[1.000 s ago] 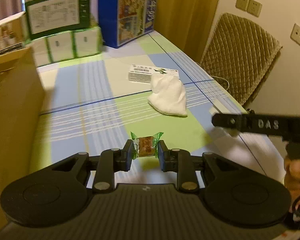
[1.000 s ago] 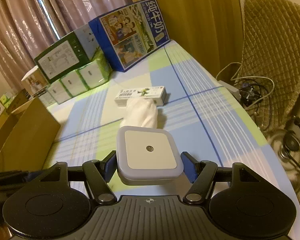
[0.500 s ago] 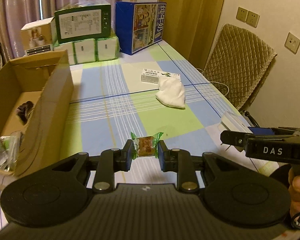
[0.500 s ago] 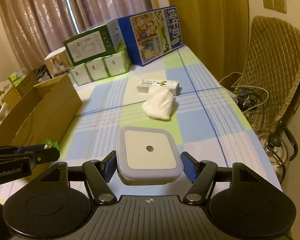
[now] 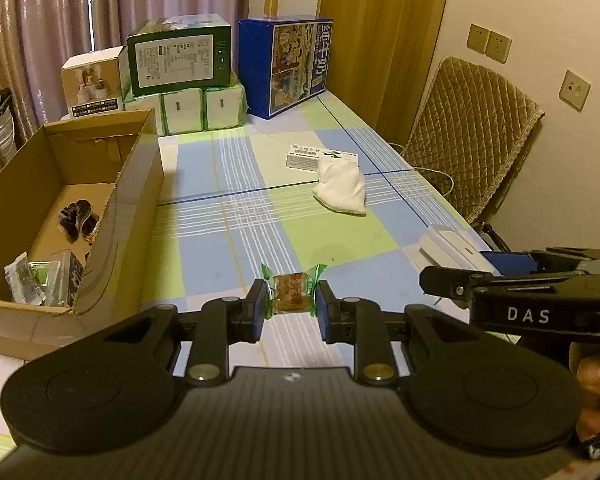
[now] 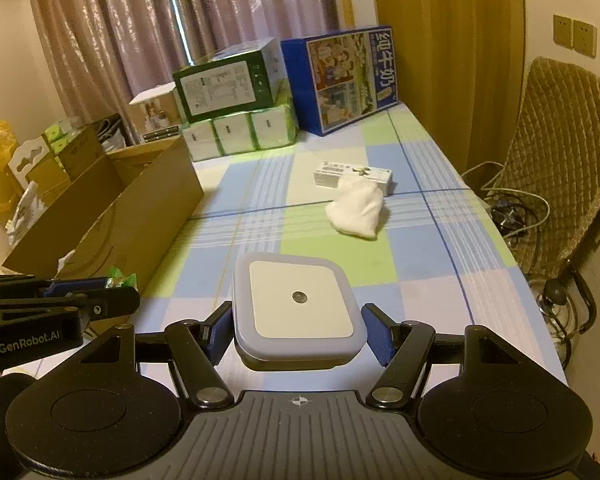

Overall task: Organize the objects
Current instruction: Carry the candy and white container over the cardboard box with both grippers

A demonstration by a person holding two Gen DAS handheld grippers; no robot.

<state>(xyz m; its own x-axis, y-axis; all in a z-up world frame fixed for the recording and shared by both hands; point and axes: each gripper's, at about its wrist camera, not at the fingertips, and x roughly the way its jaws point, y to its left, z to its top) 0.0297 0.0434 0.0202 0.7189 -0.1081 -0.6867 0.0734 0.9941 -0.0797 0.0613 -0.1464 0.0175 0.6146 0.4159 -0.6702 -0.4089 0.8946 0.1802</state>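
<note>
My left gripper (image 5: 291, 305) is shut on a small wrapped candy (image 5: 291, 296) with green ends, held above the checked tablecloth. My right gripper (image 6: 298, 330) is shut on a square white night light (image 6: 298, 306), also held off the table. In the left wrist view the night light (image 5: 448, 246) shows at the right, in the right gripper's jaws. An open cardboard box (image 5: 80, 216) with several wrapped items inside lies to the left. A white cloth pouch (image 5: 340, 190) and a flat white medicine box (image 5: 320, 158) lie further up the table.
Stacked cartons (image 5: 180, 80) and a blue milk carton box (image 5: 288, 66) stand at the table's far end before curtains. A padded chair (image 5: 472, 140) sits beyond the right table edge, with cables (image 6: 516, 208) on the floor. A hand (image 5: 596, 380) holds the right gripper.
Both grippers have pulled back and up from the table, each keeping its hold. The cardboard box has come into full view on the left.
</note>
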